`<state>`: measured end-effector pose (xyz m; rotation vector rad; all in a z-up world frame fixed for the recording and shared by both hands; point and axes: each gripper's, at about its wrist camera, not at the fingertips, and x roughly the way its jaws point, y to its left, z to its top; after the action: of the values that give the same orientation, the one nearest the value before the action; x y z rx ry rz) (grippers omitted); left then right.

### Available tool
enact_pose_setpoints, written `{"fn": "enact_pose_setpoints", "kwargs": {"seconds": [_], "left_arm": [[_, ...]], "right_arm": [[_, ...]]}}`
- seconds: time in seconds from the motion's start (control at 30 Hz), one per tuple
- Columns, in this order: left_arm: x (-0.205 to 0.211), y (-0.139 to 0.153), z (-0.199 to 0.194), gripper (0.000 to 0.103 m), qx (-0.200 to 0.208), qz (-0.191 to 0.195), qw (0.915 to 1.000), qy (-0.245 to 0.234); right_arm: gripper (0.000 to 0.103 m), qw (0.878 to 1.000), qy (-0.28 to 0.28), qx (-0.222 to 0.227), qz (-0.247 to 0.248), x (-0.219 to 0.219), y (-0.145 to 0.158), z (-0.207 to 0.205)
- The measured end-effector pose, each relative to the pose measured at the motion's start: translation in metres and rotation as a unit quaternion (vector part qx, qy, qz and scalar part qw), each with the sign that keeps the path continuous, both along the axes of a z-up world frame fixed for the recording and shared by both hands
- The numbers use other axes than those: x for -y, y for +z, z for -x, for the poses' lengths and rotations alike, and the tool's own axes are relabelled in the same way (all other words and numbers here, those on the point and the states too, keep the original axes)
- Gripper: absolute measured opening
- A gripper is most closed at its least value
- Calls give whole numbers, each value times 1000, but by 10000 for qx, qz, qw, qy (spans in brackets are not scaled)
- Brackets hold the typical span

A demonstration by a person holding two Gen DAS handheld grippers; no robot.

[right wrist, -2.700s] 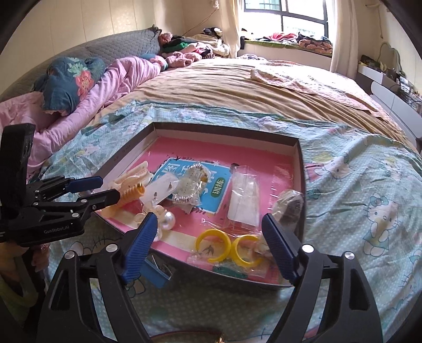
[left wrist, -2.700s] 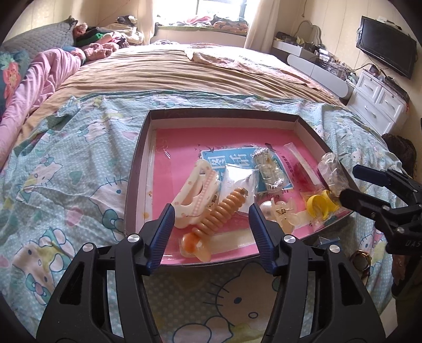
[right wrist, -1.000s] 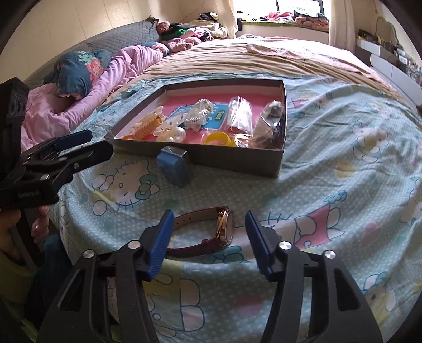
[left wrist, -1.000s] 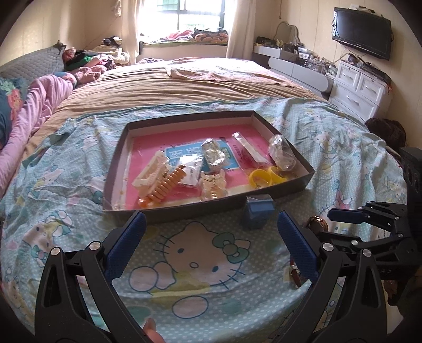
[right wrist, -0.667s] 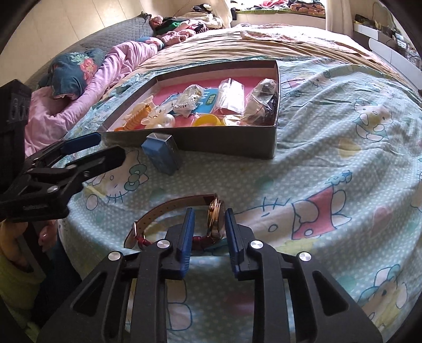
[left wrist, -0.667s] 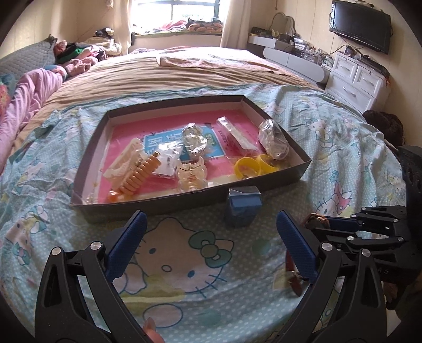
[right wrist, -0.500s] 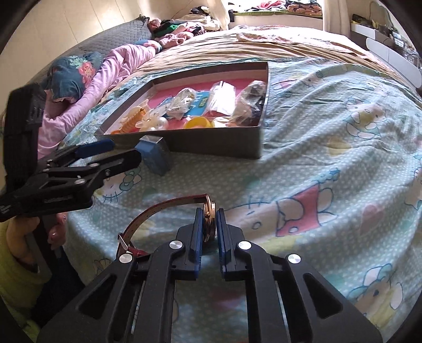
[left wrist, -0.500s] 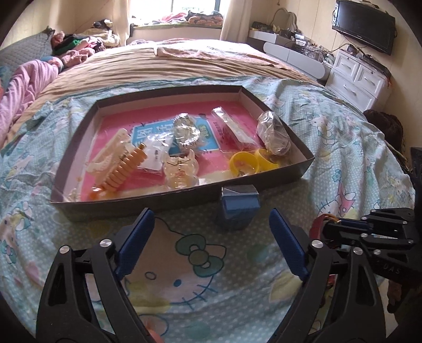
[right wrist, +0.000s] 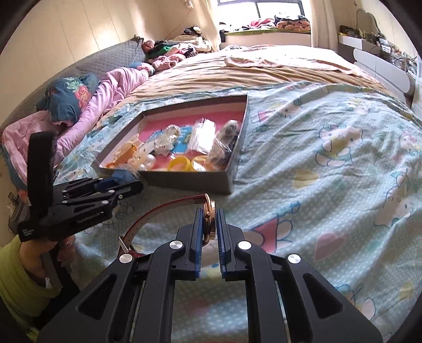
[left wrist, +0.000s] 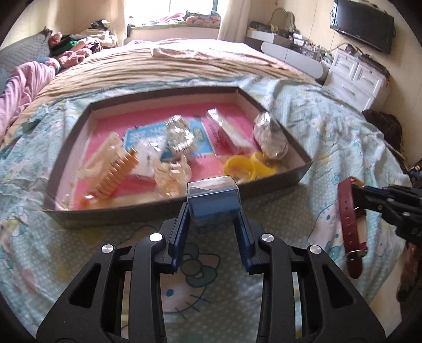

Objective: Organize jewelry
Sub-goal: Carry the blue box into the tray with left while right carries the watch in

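Left gripper clamped on a small blue box with a clear lid, just in front of the near wall of the shallow tray. Right gripper pinches the gold case of a wristwatch, its dark red strap hanging free above the cartoon-cat bedsheet. Tray on the bed holds hair clips, yellow bangles and bagged pieces (contents too blurred to name).

sunlit window, wide bed, wall television
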<state>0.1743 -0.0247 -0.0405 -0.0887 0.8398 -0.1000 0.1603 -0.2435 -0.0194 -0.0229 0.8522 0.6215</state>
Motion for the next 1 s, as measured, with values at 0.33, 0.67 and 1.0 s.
{"fn": "enact_pose_setpoints", "kwargs": {"seconds": [0.33,0.67,1.0], "left_arm": [[-45,40,5,25,339,253,9978,514],[-77,52,8,25,530,276,9944,871],[-102,50,4,25,508,320,9921,1104]], "right_arm": [[9,9990,161,410,-120,-24,31,-6],[9,9970,293,699,-142,-52,50,-16],[9,9959,295,829,-189,-72,56,-33]]}}
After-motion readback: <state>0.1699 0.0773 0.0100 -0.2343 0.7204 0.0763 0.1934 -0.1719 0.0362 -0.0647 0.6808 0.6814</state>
